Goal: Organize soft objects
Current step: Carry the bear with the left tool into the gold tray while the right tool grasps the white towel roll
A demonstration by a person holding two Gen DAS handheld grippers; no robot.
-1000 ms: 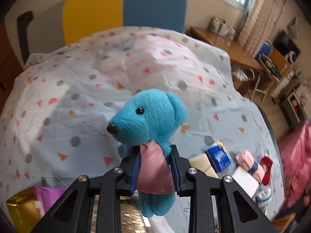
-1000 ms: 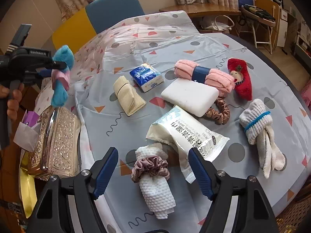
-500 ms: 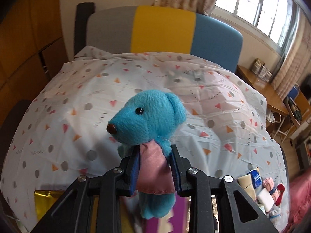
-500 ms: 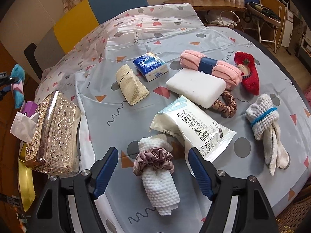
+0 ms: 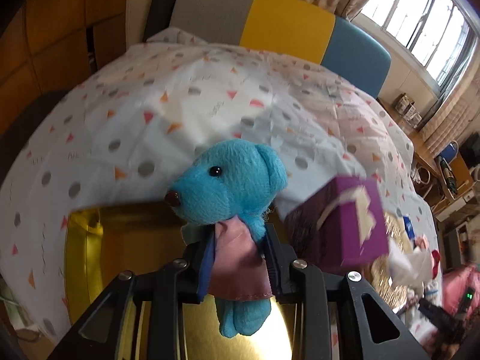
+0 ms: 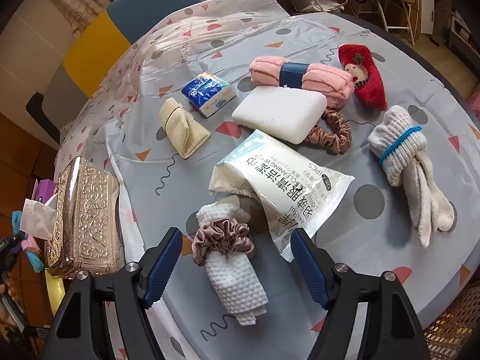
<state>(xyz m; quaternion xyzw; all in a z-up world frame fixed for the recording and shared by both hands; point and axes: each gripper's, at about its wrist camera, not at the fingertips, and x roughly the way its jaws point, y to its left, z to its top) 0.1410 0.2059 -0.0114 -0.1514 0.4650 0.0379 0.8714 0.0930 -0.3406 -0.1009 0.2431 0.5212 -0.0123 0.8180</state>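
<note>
Left tongs [image 5: 238, 258] clenched on blue teddy [image 5: 231, 177] over gold tray [image 5: 144, 258], prob. for drop-off, while right tongs [image 6: 235, 265] sat released above scrunchied cloth roll [image 6: 231, 258] on bench [image 6: 375, 258].

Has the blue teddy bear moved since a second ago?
Yes. In the right wrist view the blue teddy bear has gone from above the silver tissue box to low at its left.
</note>
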